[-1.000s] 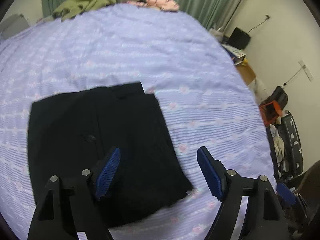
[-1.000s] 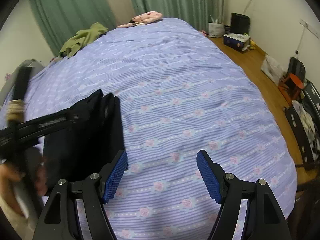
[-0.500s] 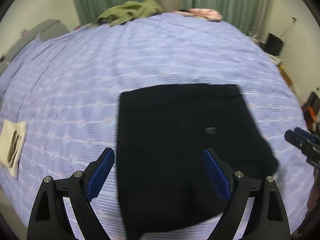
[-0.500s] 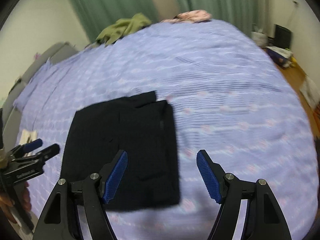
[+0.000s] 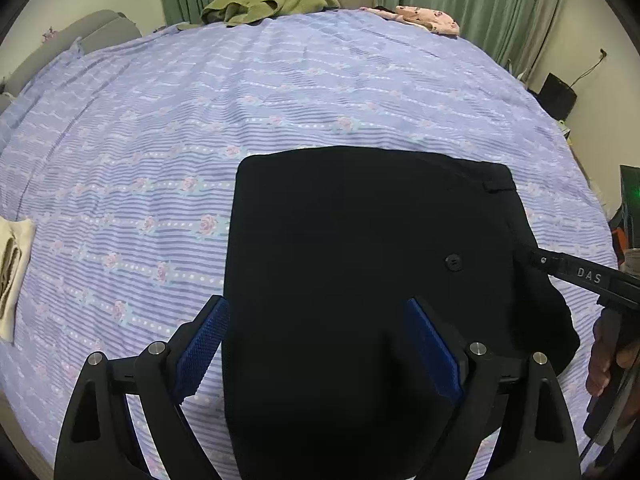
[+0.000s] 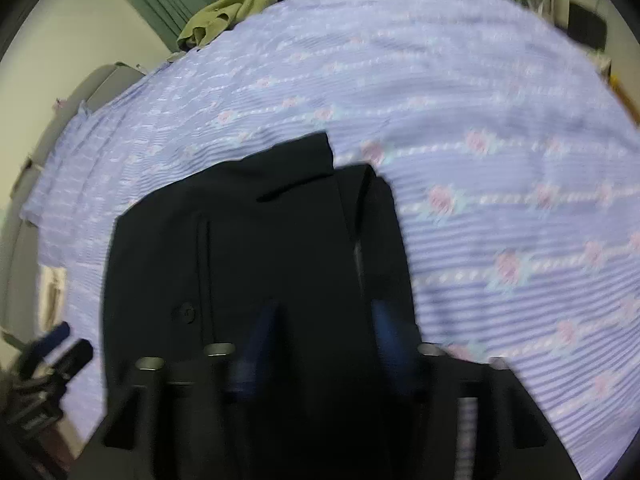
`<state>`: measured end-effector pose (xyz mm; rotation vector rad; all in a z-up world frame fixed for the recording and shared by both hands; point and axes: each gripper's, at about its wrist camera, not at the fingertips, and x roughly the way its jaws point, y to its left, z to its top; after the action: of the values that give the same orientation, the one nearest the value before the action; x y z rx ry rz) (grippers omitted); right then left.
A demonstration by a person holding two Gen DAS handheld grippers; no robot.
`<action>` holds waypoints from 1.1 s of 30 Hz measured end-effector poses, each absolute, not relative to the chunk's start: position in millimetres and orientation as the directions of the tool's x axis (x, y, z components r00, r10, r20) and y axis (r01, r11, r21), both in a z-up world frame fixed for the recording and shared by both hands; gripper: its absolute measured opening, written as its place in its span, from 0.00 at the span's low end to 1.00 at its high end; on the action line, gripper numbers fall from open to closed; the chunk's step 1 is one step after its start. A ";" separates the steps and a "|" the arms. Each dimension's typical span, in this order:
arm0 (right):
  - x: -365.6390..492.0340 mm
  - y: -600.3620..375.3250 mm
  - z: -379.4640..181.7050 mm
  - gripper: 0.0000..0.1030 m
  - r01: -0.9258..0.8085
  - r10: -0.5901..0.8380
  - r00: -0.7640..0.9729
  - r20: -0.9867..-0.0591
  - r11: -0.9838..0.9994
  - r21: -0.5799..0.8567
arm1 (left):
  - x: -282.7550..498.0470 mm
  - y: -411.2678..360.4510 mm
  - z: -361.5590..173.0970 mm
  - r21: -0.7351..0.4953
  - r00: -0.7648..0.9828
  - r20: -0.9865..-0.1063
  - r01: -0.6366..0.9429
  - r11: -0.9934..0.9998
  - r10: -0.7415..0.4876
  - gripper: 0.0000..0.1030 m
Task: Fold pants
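Note:
Black folded pants (image 5: 360, 260) lie flat on the lilac flowered bedsheet (image 5: 200, 112), button side up. My left gripper (image 5: 318, 346) hangs open over their near left part, one blue pad off the left edge and the other above the cloth. My right gripper (image 6: 322, 346) is blurred and low over the pants (image 6: 260, 248) near their right edge. Its jaws are closing, a gap still shows, and dark cloth lies beneath. In the left wrist view the right gripper's (image 5: 560, 268) tip reaches the pants' right side, with a hand (image 5: 604, 356) behind it.
An olive garment (image 5: 272, 0) and a pink cloth (image 5: 428, 20) lie at the bed's far end below green curtains. A beige cloth item (image 5: 12, 276) sits at the bed's left edge. A black box (image 5: 558, 94) stands on the floor to the right.
Both grippers came down and in over the pants. The left one shifted from their right side to their left part. The right gripper's jaws narrowed as it reached the right edge.

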<state>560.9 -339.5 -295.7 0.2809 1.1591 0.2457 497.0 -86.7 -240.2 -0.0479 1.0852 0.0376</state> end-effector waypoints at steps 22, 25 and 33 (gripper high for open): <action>552.6 -351.2 -267.7 0.06 -0.005 0.269 0.463 -0.845 0.954 0.301 | 489.0 -84.5 -243.7 -0.007 0.449 -0.894 -0.058 0.998 0.020 0.87; 561.4 -356.0 -292.4 0.19 0.024 0.252 0.407 -0.878 0.958 0.286 | 488.5 -87.3 -249.4 0.015 0.434 -0.900 -0.051 0.999 0.035 0.87; 526.7 -357.3 -255.3 0.52 -0.029 0.096 0.466 -0.880 0.995 0.093 | 475.7 -89.0 -242.8 0.037 0.435 -0.899 -0.036 0.999 0.049 0.87</action>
<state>526.7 -357.3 -255.3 0.0683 1.0834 0.0765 475.7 -89.0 -242.8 0.0130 1.1193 0.0532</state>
